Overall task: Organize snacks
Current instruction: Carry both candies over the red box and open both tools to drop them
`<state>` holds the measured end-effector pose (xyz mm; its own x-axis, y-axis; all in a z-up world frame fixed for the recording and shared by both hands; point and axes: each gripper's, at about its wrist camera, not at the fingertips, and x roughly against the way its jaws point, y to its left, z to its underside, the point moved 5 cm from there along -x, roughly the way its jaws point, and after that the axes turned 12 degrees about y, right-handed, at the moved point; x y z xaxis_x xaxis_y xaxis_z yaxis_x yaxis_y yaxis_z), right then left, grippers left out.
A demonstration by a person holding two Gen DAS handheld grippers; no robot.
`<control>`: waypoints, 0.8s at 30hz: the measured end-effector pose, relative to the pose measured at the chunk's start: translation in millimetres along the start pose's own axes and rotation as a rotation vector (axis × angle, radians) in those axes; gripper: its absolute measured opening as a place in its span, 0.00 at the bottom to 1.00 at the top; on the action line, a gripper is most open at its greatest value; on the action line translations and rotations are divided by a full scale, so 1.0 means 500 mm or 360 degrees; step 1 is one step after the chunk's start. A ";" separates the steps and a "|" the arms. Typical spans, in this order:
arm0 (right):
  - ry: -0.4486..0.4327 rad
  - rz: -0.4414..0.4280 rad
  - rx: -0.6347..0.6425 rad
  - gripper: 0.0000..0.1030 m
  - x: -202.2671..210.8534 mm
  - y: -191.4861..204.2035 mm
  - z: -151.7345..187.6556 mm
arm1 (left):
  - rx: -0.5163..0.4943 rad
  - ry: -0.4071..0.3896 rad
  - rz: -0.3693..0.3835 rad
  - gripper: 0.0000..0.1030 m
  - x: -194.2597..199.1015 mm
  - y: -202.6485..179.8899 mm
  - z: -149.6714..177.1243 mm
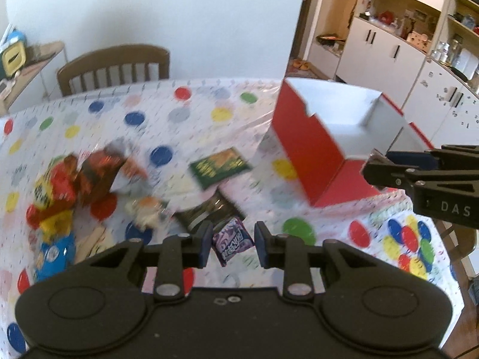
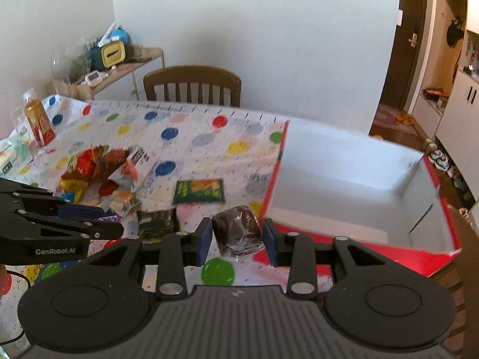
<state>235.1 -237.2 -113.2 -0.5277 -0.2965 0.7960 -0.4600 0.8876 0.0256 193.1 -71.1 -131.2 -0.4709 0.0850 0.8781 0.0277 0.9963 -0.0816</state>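
A red box (image 1: 302, 149) with a white inside stands open on the polka-dot table; it also shows in the right wrist view (image 2: 353, 185). My right gripper (image 2: 238, 236) is shut on a dark brown wrapped snack (image 2: 236, 227), held just left of the box's near edge. My left gripper (image 1: 230, 243) is open above a purple snack packet (image 1: 232, 240) lying on the table. A green packet (image 1: 220, 167), a dark packet (image 1: 209, 212) and a heap of colourful snack bags (image 1: 74, 185) lie to the left.
A wooden chair (image 2: 193, 86) stands behind the table. A drink bottle (image 2: 37, 119) and a tissue pack (image 2: 13, 158) sit at the table's far left. A side shelf (image 2: 113, 65) holds clutter. White cabinets (image 1: 389, 45) are at right.
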 end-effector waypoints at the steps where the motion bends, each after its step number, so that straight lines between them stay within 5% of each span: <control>1: -0.0012 0.0008 0.0003 0.35 0.004 -0.010 -0.004 | -0.0013 -0.0009 -0.0005 0.26 0.001 -0.011 -0.008; 24: 0.0014 0.0108 -0.0085 0.35 -0.026 -0.312 -0.029 | -0.0208 -0.0018 0.0026 0.26 -0.075 -0.303 -0.255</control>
<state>324.2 -366.7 -118.6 -0.5498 -0.2321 0.8024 -0.3843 0.9232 0.0037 319.2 -223.5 -91.5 -0.4792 0.1019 0.8718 0.1500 0.9881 -0.0330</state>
